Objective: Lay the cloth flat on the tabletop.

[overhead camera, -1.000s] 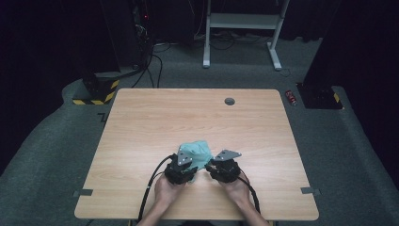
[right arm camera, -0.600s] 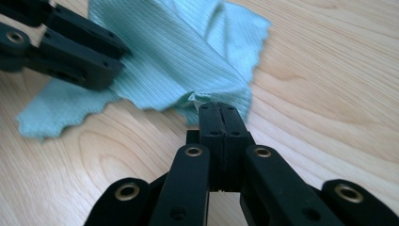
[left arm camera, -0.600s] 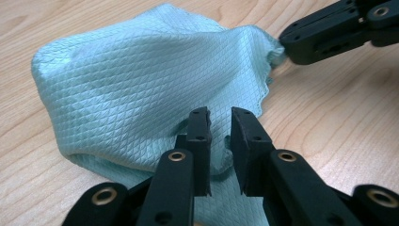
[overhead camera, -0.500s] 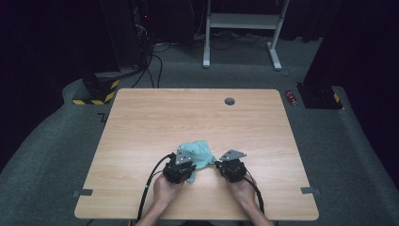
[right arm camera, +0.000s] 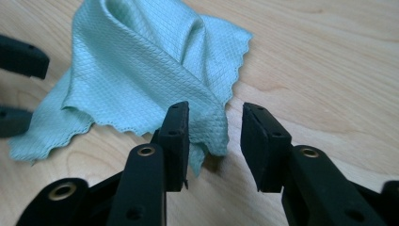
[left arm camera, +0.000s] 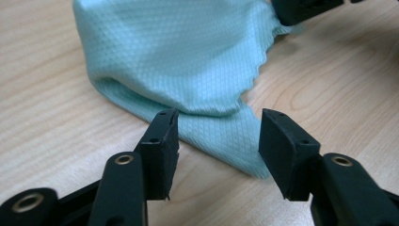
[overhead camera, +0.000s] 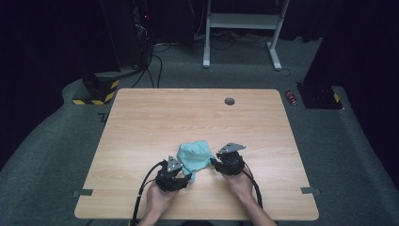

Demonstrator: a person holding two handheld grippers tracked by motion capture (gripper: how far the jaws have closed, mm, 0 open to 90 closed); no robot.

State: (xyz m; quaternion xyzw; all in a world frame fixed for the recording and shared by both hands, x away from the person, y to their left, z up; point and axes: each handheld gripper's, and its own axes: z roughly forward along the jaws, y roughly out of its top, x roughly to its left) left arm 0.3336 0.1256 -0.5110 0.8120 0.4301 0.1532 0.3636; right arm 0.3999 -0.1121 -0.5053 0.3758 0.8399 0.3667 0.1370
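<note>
— Looking down from the high view, what do you make of the surface and the room?

— A pale wood-grain surface (overhead camera: 141, 122) stands on grey carpet in a dark room. A small dark round disc (overhead camera: 229, 101) sits near its far edge, a white metal frame (overhead camera: 242, 28) stands behind, and a yellow-and-black striped block (overhead camera: 94, 96) lies on the floor off the far left corner. A teal cloth (overhead camera: 194, 157) lies crumpled near the front edge, between the left gripper (overhead camera: 181, 175) and the right gripper (overhead camera: 217, 163), each held in a hand.

— Can you tell from up there how the grippers stand?

— Hardly; they are small and dark there, so I would not judge it from that view.

— And the left gripper view?

— Clearer. The left gripper (left arm camera: 219, 134) is wide open, low over the wood. A folded corner of the cloth (left arm camera: 179, 56) lies flat between its jaws, neither jaw pressing it. The other gripper's black tip shows at the top, at the cloth's far edge.

— The right gripper view?

— The right gripper (right arm camera: 214, 141) is open too, somewhat narrower. A hanging fold of the cloth (right arm camera: 141, 66) drapes against the inner face of its left jaw; the other jaw is clear of it. The rest spreads across the wood, its scalloped edge showing.
</note>
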